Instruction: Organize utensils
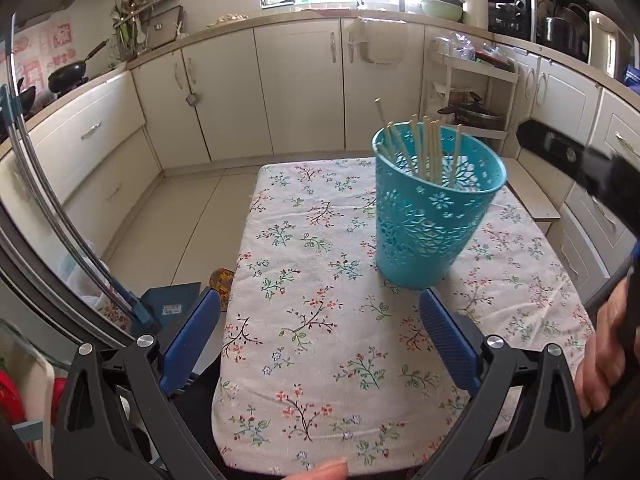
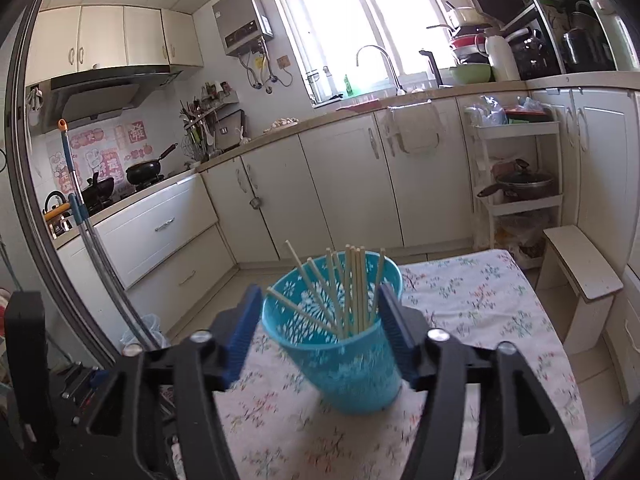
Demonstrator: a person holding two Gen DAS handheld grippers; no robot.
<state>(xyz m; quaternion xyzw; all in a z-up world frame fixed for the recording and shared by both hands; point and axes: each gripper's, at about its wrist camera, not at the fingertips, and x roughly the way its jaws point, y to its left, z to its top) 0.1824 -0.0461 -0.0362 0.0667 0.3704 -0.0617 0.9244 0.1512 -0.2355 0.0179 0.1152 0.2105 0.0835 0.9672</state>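
My worktop [image 1: 304, 320], draped in a white cloth printed with small flowers, fills the middle of the kitchen, and on it a turquoise perforated plastic basket [image 1: 428, 216] stands tilted. My right hand-held gripper [image 2: 320, 312] has its blue-padded jaws spread on either side of the basket's rim, though I cannot tell whether they touch it. My left hand-held gripper [image 1: 320, 316] hangs wide open and empty just beside the basket. A bundle of pale wooden chopsticks [image 2: 348, 288] stands inside the basket.
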